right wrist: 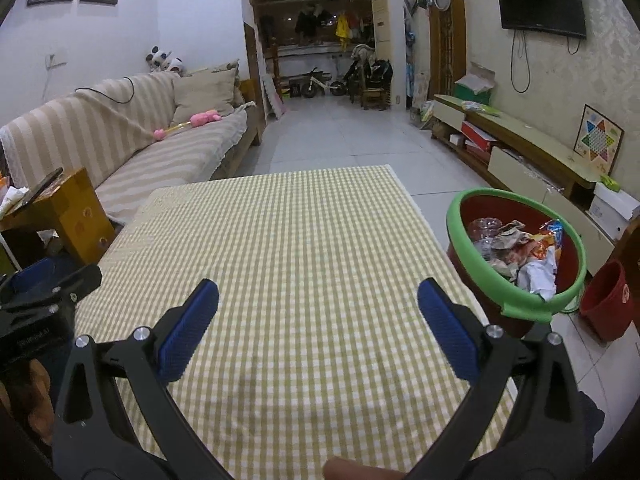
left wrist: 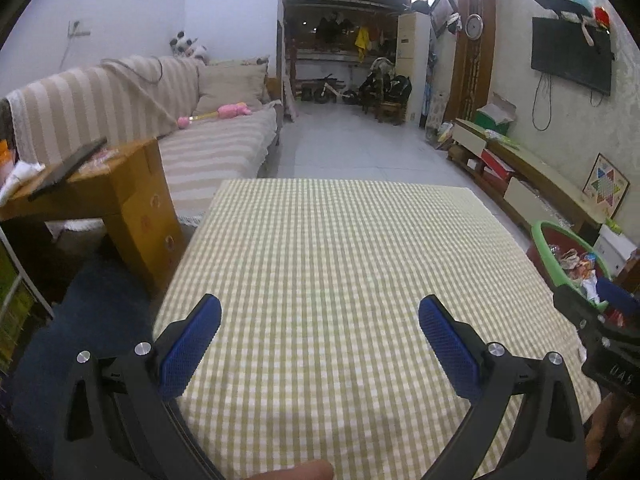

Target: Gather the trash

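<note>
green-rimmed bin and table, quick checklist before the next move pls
1. Left gripper open and empty: ok.
2. Right gripper open and empty: ok.
3. Green-and-white checked tablecloth free of trash: ok in both views.
4. Red bin with green rim within reach at the table's right edge: ok.
5. Crumpled wrappers and paper lie inside the bin: ok.
6. Trash left on the floor or the striped beige sofa: cannot tell.

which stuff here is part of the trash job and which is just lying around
Job: green-rimmed bin beside the table, the crumpled wrappers in it, left gripper and right gripper, both open.

Lying about: pink toy on sofa, board game, red bucket, checked tablecloth.
</note>
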Tool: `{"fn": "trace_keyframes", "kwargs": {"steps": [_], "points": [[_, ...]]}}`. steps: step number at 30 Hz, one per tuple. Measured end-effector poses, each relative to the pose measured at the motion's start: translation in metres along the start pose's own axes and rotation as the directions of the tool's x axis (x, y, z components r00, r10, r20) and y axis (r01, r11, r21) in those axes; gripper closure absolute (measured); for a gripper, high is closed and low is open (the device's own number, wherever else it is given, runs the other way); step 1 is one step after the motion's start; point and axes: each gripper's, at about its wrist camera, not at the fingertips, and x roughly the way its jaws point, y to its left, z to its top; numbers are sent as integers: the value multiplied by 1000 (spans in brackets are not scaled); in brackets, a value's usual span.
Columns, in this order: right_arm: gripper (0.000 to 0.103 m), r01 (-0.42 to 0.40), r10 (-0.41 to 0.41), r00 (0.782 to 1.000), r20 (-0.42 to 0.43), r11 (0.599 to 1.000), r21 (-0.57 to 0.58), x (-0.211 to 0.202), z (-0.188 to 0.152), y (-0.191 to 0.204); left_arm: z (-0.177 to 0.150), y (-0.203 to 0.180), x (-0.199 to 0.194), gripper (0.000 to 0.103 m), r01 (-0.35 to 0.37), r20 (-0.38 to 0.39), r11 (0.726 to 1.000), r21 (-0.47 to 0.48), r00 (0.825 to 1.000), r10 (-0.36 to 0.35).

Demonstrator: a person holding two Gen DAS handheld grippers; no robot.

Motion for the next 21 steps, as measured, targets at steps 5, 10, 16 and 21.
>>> {"fn": "trace_keyframes", "kwargs": {"steps": [5, 10, 16, 21], "points": [[5, -5, 5, 1000, -1, 1000, -21, 1, -6, 5, -1, 4, 6, 8, 6, -13, 1000, -29, 1000, -6], [5, 15, -15, 1000, 23, 1000, -17, -1, -5, 4, -2, -2, 8, 8, -4, -17, 1000, -5, 1000, 4], [5, 15, -16, 1000, 15, 1000, 18, 3, -4, -7, -4, -10, 9, 8, 7, -26, 1000, 24, 1000, -6], [5, 8, -8, 1000, 19, 1000, 15, 8, -4, -8, -4, -10, 10, 8, 13, -31, 1000, 27, 999, -12]]}}
